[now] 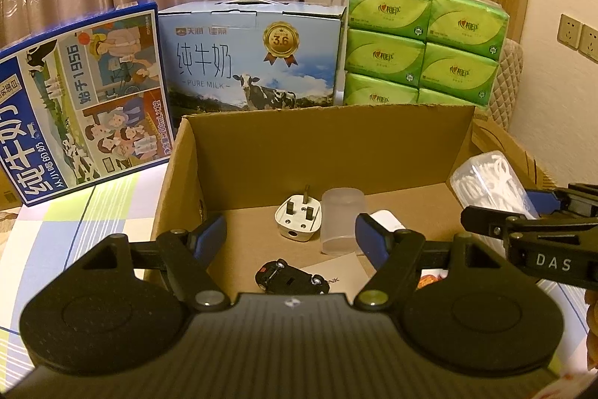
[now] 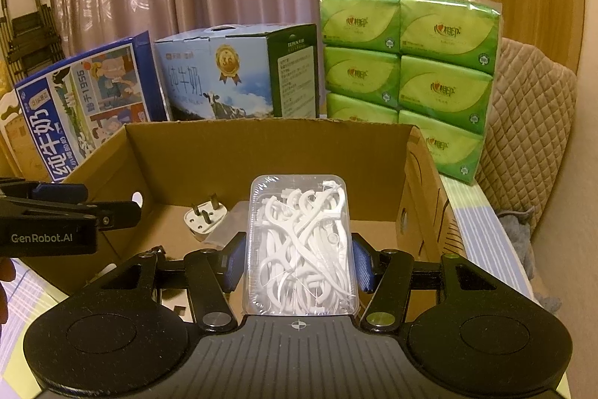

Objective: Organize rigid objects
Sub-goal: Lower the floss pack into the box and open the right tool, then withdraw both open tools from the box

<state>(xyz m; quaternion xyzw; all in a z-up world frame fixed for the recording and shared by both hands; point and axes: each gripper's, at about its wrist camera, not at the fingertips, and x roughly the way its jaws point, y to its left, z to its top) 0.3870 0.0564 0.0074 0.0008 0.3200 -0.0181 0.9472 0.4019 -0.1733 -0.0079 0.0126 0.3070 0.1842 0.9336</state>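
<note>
An open cardboard box (image 1: 317, 137) (image 2: 261, 144) stands in front of me. Inside lie a white plug adapter (image 1: 298, 217) (image 2: 203, 217), a frosted plastic case (image 1: 342, 221), a black toy car (image 1: 289, 277) and a tan card (image 1: 345, 270). My left gripper (image 1: 293, 234) is open and empty above the box's near side. My right gripper (image 2: 299, 266) is shut on a clear box of white floss picks (image 2: 299, 245) (image 1: 486, 184), held over the box's right part. The right gripper (image 1: 523, 230) shows at the right of the left wrist view.
Two milk cartons (image 1: 86, 107) (image 1: 254, 58) and a pack of green tissues (image 1: 422, 40) stand behind the box. A checked cloth (image 1: 74, 223) covers the surface. A quilted chair (image 2: 523, 137) is at the right. A wall socket (image 1: 579, 36) is on the right wall.
</note>
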